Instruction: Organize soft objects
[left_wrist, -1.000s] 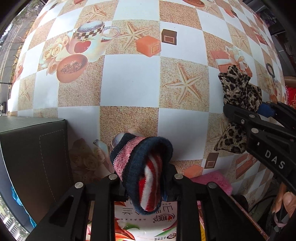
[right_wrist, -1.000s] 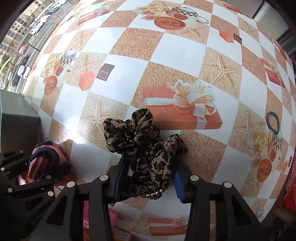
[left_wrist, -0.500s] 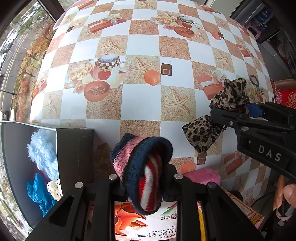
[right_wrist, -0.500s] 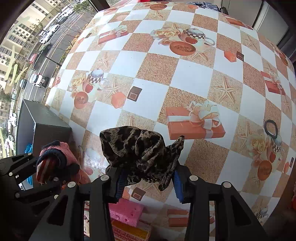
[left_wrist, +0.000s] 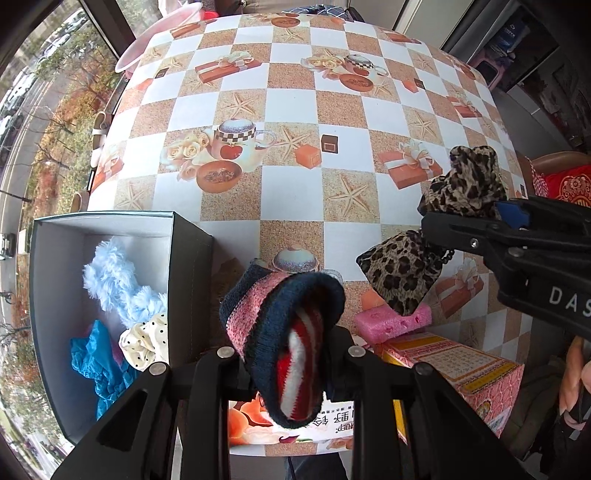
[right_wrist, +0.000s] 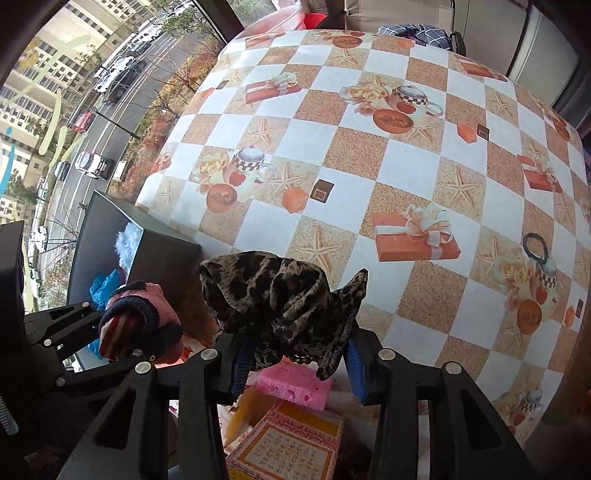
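My left gripper (left_wrist: 291, 354) is shut on a rolled knit sock (left_wrist: 284, 332) in navy, pink, red and white, held well above the table. In the right wrist view the same sock (right_wrist: 140, 321) shows at lower left in the left gripper (right_wrist: 125, 339). My right gripper (right_wrist: 295, 358) is shut on a bunched leopard-print cloth (right_wrist: 280, 299), also lifted off the table; from the left wrist view that cloth (left_wrist: 436, 236) hangs from the right gripper (left_wrist: 480, 221). A dark open box (left_wrist: 184, 266) stands at lower left with fluffy blue, teal and dotted cream soft things inside.
A checkered tablecloth (left_wrist: 295, 110) printed with starfish, cups and gifts covers the table. A pink sponge (left_wrist: 391, 321) and a pink and yellow carton (left_wrist: 461, 369) lie near the front edge. A black hair tie (right_wrist: 535, 247) lies at the far right. A person's hand (left_wrist: 576, 373) shows at lower right.
Both grippers have risen with their loads, so the table looks smaller and farther. The dark box's open inside has come into the left wrist view. The leopard cloth has left the table.
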